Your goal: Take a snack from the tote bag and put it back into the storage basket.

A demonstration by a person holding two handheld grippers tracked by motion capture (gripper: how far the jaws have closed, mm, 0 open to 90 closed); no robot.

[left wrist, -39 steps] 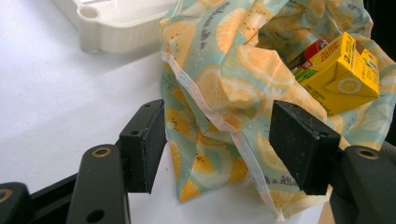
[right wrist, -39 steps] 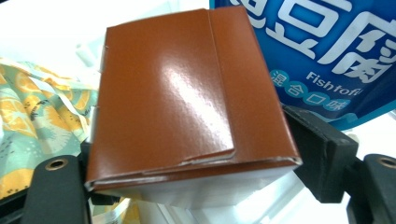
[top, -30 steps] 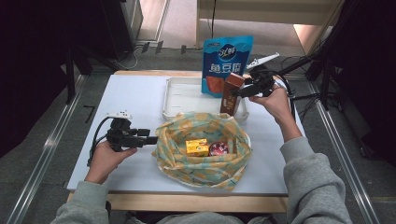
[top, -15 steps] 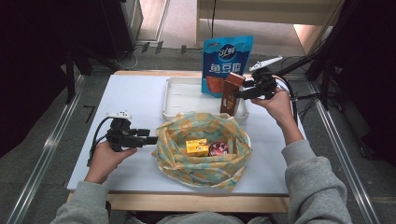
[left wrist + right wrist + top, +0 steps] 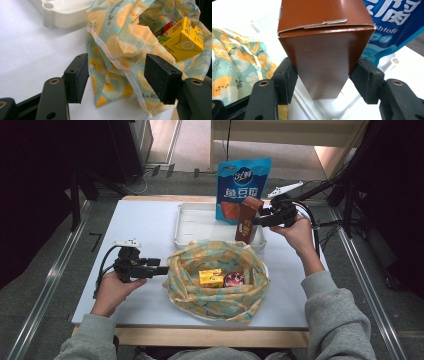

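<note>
Brown cardboard, the tall rectangular carton (image 5: 324, 50) stands upright between the jaws of the right gripper (image 5: 325, 80), over the white plastic tray (image 5: 192, 222). It looks stiff, light and smooth-sided, so its flat side faces are best gripped. The jaws have just been closing and now press both sides. The left gripper (image 5: 117, 77) waits, jaws wide apart, the lemon-print fabric bag (image 5: 120, 45) between them, untouched.

You sit at a white table (image 5: 140, 225) with a wooden edge — grey floor (image 5: 45, 285) around it. Behind, dark stands (image 5: 80, 195) — and a bright floor patch (image 5: 345, 157).
</note>
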